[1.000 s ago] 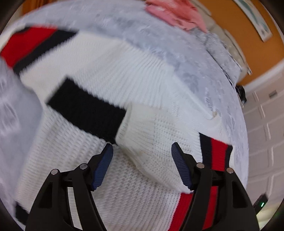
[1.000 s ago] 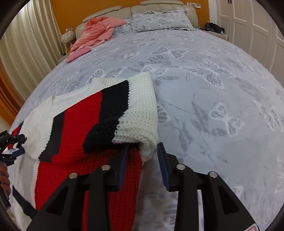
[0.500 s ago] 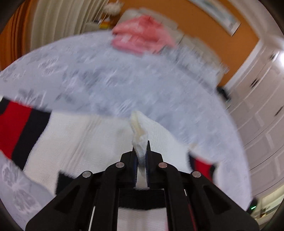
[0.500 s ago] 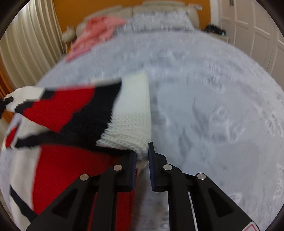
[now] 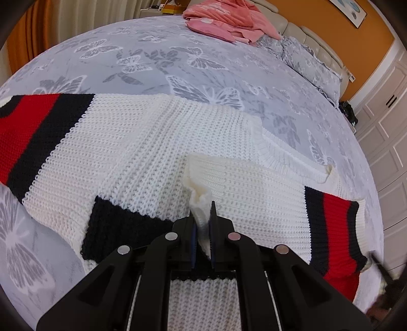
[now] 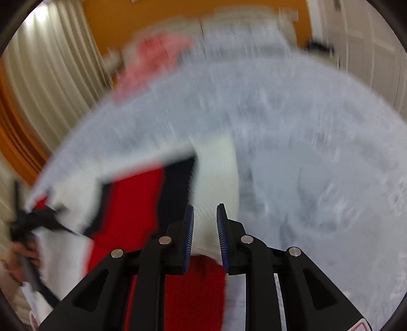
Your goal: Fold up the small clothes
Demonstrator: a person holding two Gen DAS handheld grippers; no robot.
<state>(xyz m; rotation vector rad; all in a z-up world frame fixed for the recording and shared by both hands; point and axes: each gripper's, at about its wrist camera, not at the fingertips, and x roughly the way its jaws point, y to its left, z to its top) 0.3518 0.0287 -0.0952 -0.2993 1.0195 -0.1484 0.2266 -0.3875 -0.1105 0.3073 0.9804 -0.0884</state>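
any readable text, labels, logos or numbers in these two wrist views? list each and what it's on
None readable.
Framed picture on the orange wall: cut off by the lens edge, no legible text.
Red mark at the bottom corner of the right wrist view: cropped, unreadable.
Knit sweater, pink clothes and butterfly bedspread: patterns only, no lettering. The right wrist view is motion-blurred.

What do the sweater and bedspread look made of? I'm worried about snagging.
The sweater looks like chunky matte knit yarn, wool or acrylic: distinct loops and ribbed edging show. The bedspread looks like smooth, thin woven fabric, perhaps cotton, with a flat butterfly print.
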